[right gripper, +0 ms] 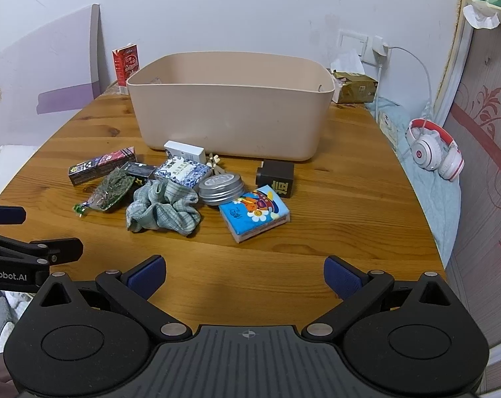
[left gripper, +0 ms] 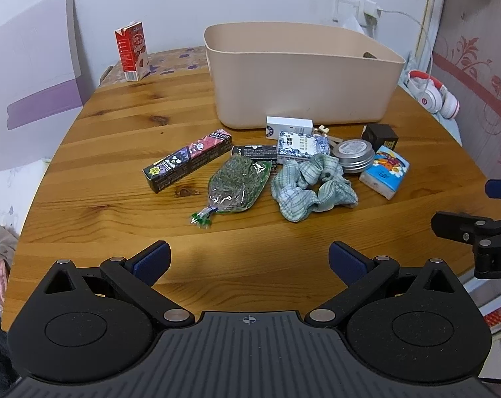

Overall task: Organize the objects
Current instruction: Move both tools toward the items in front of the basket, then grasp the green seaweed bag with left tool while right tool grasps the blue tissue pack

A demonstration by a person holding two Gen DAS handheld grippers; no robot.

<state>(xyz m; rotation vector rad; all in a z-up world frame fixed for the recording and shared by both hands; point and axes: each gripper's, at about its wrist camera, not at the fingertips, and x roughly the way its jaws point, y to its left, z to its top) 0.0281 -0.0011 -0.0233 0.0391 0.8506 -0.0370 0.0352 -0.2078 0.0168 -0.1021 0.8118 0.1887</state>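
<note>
Over the near edge of the wooden table (left gripper: pixel 118 126): left gripper (left gripper: pixel 249 262) held low and level, blue pads wide apart, nothing between them. Beside it, right gripper (right gripper: pixel 245 273) in the same pose, jaws also spread and empty.

Ahead, near the table middle, a loose cluster of small things: soft checked cloth scrunchie (left gripper: pixel 313 189), crumpled; round metal tin (left gripper: pixel 354 156) touching it; glossy tissue pack (right gripper: pixel 254 212) with cartoon print; clear bag of dried herbs (left gripper: pixel 240 182); long printed carton (left gripper: pixel 187 161); blue-white patterned box (left gripper: pixel 303 146); dark cube (right gripper: pixel 277 177).

Behind the cluster, smooth beige plastic bin (right gripper: pixel 230 112) with rounded corners. Farther back, red milk carton (left gripper: pixel 133 51), upright.
</note>
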